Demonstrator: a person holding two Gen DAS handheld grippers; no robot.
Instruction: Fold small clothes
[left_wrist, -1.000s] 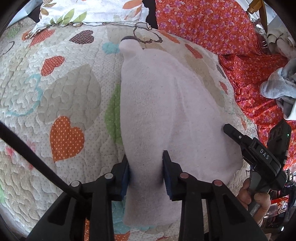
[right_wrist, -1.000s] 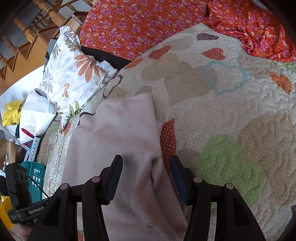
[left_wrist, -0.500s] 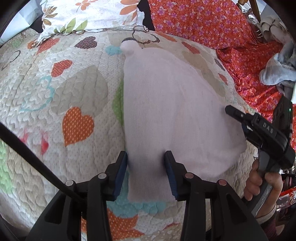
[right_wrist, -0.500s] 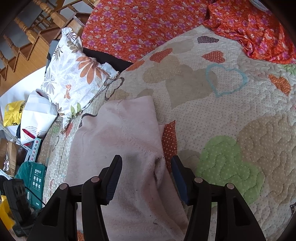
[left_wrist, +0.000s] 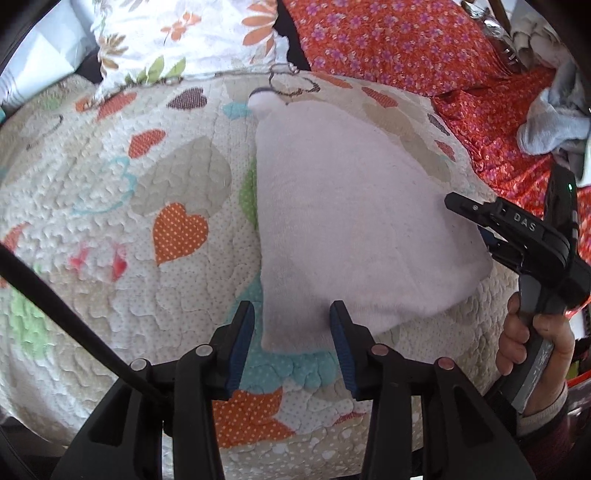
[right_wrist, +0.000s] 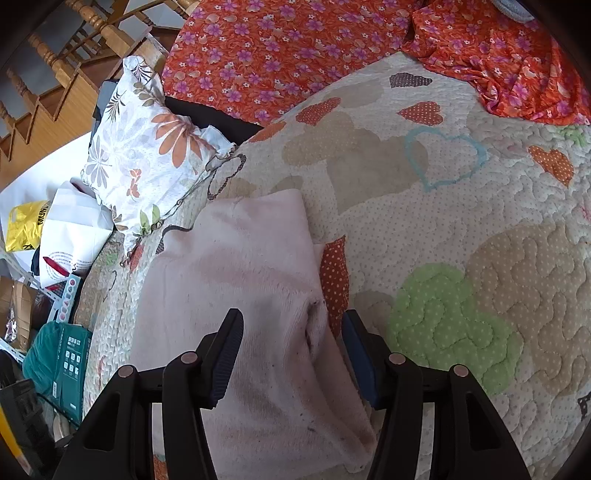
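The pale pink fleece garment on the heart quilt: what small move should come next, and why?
Probably close the right gripper on the raised fold between its open jaws. The pale pink fleece garment lies flat on the heart-patterned quilt, and the left gripper, jaws just opened, presses nothing.

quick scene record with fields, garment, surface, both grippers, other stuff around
garment: pale pink garment, lying flat, partly folded
surface: heart-patterned quilt
left gripper: jaws open and just been opening, garment's near corner between them, pads not pressing
right gripper: jaws open over a garment fold
nearby: floral pillow, orange floral fabric, grey cloth
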